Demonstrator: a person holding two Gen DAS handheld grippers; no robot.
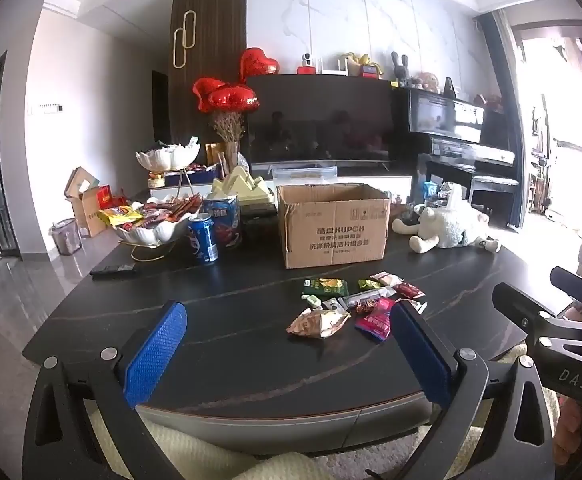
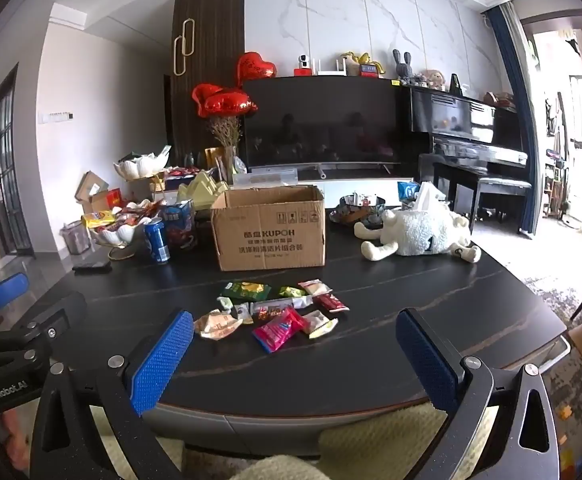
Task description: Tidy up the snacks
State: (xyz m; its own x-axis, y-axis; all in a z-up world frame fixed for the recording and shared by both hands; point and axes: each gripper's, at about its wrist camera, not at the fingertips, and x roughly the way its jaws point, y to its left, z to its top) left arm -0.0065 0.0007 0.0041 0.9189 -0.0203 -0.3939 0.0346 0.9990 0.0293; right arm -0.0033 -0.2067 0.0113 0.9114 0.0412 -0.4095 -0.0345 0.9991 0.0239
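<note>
Two blue-padded fingers of the left gripper (image 1: 287,354) are standing wide apart with nothing between them, hovering at the near edge of the dark table (image 1: 211,320). In the left wrist view, a loose cluster of snack packets (image 1: 355,304) is lying on the table just ahead of the open fingers, between them and the cardboard box (image 1: 333,226), whose top flaps are open. A crumpled tan packet (image 1: 317,323) is sitting nearest, beside a pink packet (image 1: 377,319), while a green packet (image 1: 326,287) is lying closer to the box. A blue can (image 1: 203,238) is standing to the left of the box, beside a white bowl (image 1: 155,230) heaped with snacks. A white plush sheep (image 1: 449,226) is lying to the right.

From the right wrist view, the right gripper (image 2: 295,360) is likewise spread open and holding nothing, poised over the table's near edge. The snack packets (image 2: 279,308) are lying ahead of it and slightly left, with the pink packet (image 2: 279,328) nearest and the cardboard box (image 2: 271,228) behind them. Part of the left gripper's body is showing at the left edge.
</note>
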